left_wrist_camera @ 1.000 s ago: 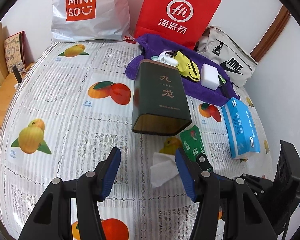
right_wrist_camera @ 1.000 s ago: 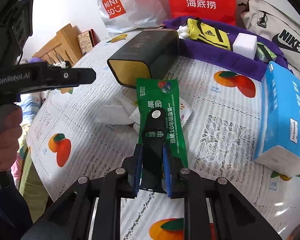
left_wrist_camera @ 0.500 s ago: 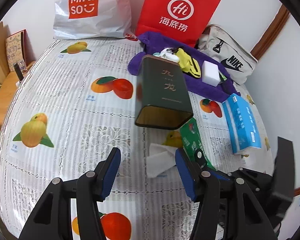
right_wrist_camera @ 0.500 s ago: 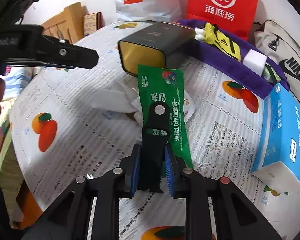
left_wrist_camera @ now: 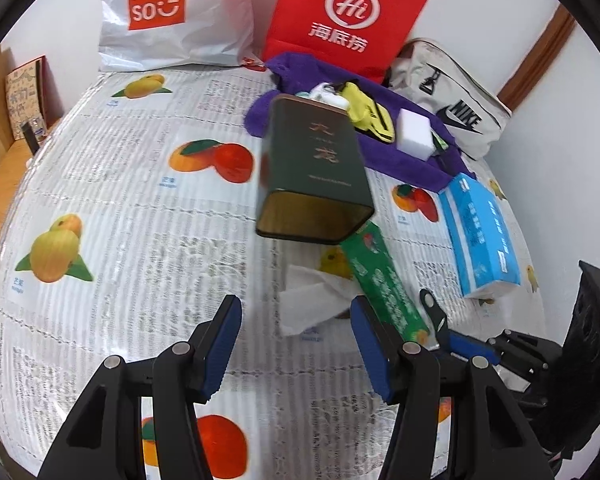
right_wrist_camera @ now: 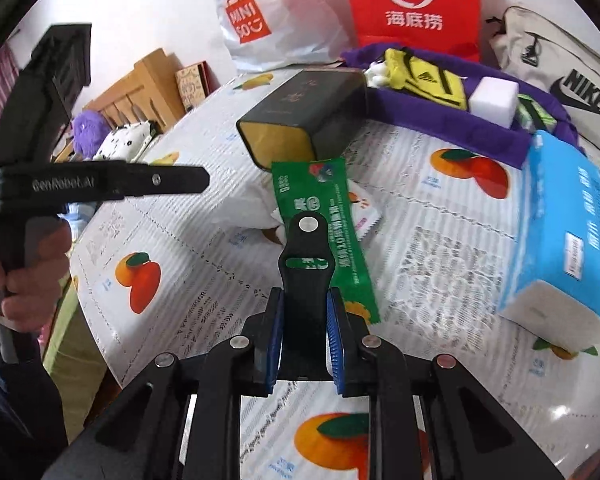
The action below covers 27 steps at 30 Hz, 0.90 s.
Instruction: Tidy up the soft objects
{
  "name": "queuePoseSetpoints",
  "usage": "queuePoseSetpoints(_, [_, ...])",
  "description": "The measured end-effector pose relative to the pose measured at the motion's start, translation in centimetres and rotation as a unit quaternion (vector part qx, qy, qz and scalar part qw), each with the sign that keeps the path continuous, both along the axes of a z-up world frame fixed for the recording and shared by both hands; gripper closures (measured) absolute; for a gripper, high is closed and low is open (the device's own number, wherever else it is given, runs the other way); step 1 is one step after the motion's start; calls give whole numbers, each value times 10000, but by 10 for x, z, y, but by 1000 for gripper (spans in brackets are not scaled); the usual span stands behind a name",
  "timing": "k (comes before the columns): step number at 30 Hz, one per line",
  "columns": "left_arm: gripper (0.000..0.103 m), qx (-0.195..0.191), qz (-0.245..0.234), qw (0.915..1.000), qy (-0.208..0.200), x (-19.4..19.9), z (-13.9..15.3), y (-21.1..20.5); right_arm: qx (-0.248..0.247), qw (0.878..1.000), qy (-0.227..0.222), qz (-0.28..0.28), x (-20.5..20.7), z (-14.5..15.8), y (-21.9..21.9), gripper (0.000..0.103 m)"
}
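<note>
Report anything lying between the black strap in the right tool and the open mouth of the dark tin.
The green packet lies flat along that line, its far end at the mouth of the dark tin; a crumpled white tissue sits just left of it. The right tool holds the black strap over the packet.

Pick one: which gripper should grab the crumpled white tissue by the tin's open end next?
Left, probably. The left gripper is open and empty, with the crumpled white tissue just ahead between its fingers. The right gripper is shut on a black strap, so it is occupied.
</note>
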<state>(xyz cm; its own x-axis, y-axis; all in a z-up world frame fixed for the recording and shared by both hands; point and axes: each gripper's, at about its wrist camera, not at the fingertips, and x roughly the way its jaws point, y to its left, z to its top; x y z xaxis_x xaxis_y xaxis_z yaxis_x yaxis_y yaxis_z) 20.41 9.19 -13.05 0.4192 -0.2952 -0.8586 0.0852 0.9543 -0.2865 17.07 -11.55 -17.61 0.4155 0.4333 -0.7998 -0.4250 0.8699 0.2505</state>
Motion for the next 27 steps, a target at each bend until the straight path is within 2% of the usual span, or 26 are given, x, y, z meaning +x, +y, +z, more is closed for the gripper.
queuePoseSetpoints(9, [48, -15, -417, 9991, 88, -5, -5, -47, -242, 9983, -169, -497, -16, 9, -48, 82])
queuePoseSetpoints(11, [45, -14, -452, 9988, 168, -7, -9, -59, -276, 9976, -133, -616, -20, 7, -61, 82])
queuePoseSetpoints(19, [38, 95, -16, 9990, 446, 4, -24, -91, -238, 9940, 72, -1065, -37, -14, -112, 82])
queuePoseSetpoints(22, [35, 441, 187, 9973, 556, 13, -32, -104, -168, 9940, 73, -1083, -41, -17, -122, 82])
queuePoseSetpoints(23, [35, 690, 294, 9952, 628, 17, -36, -110, -150, 9940, 65, -1083, -42, -17, -124, 82])
queuePoseSetpoints(25, [33, 857, 437, 9925, 759, 23, -41, -115, -38, 9943, 54, -1068, -44, -18, -129, 82])
queuePoseSetpoints(27, [31, 1108, 578, 9897, 698, 27, -43, -121, 46, 9946, 52, -1032, -44, -18, -132, 82])
